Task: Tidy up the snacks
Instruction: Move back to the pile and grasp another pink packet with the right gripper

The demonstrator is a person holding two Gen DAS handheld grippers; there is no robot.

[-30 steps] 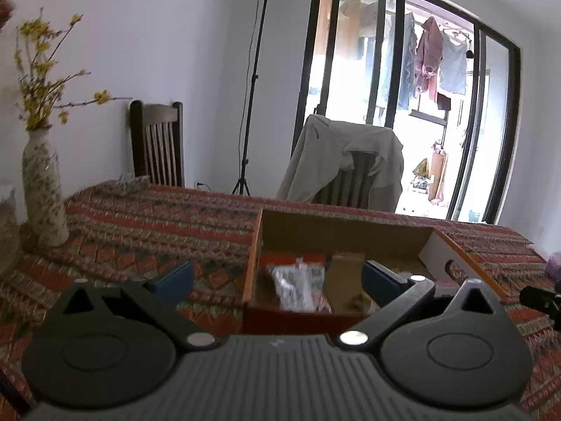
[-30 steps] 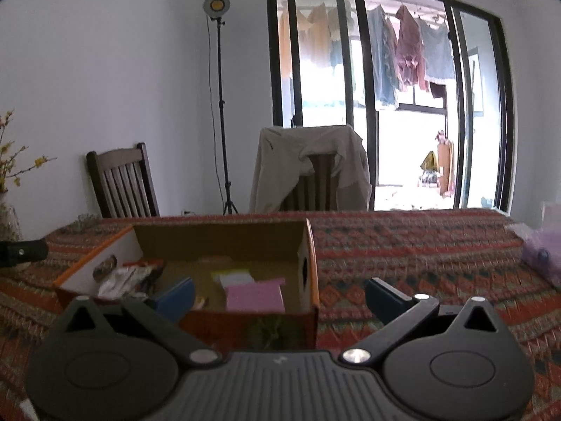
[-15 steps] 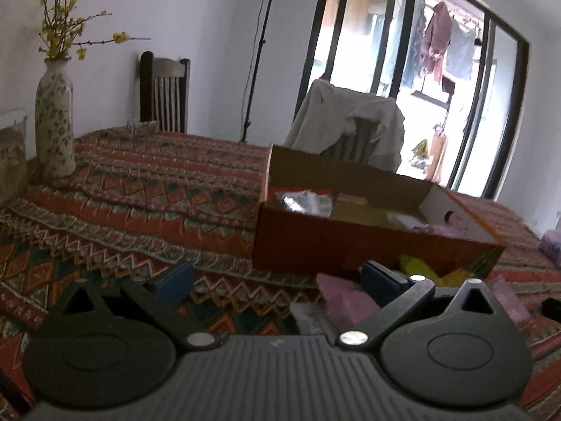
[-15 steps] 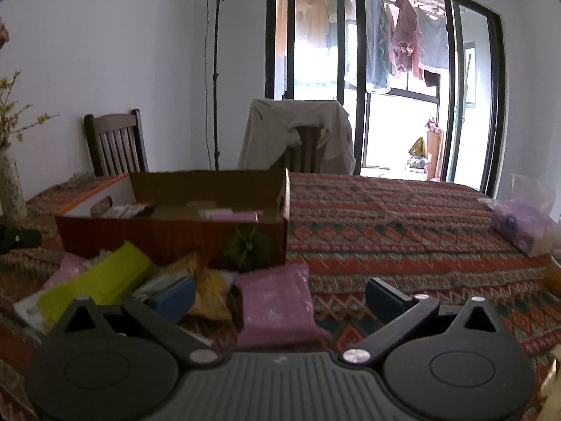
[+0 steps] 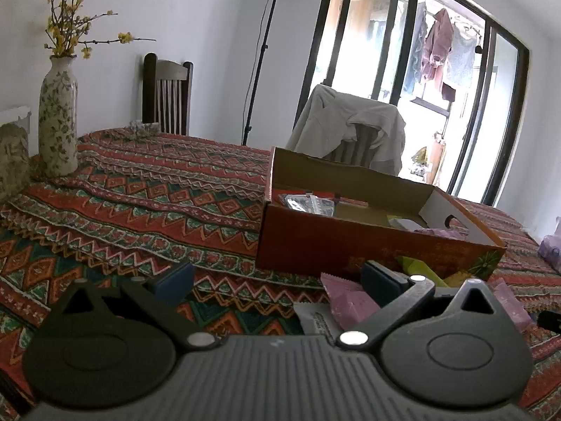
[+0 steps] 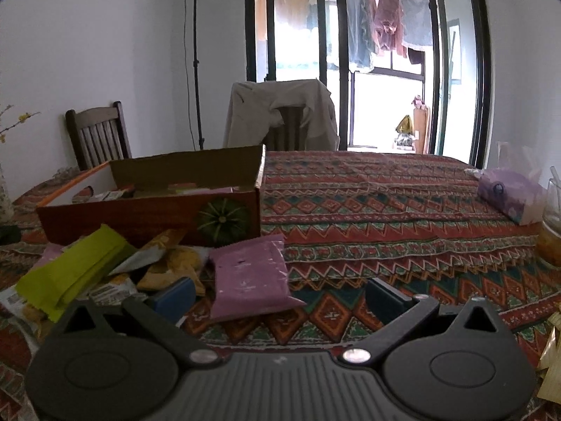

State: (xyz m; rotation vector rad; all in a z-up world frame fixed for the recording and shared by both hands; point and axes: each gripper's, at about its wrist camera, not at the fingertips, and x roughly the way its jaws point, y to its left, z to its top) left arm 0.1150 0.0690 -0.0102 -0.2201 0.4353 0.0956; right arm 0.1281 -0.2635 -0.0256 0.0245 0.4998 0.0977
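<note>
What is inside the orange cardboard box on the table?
The cardboard box holds a clear shiny packet at one end and flat pale and pink packets at the other. Its near wall hides the rest of the floor.

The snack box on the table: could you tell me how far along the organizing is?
Partly done: the cardboard box already holds a few packets. Nothing is in hand; the left gripper and right gripper are both open. Left: the pink packet, green packet and yellow ones beside them, lying outside the box.
</note>
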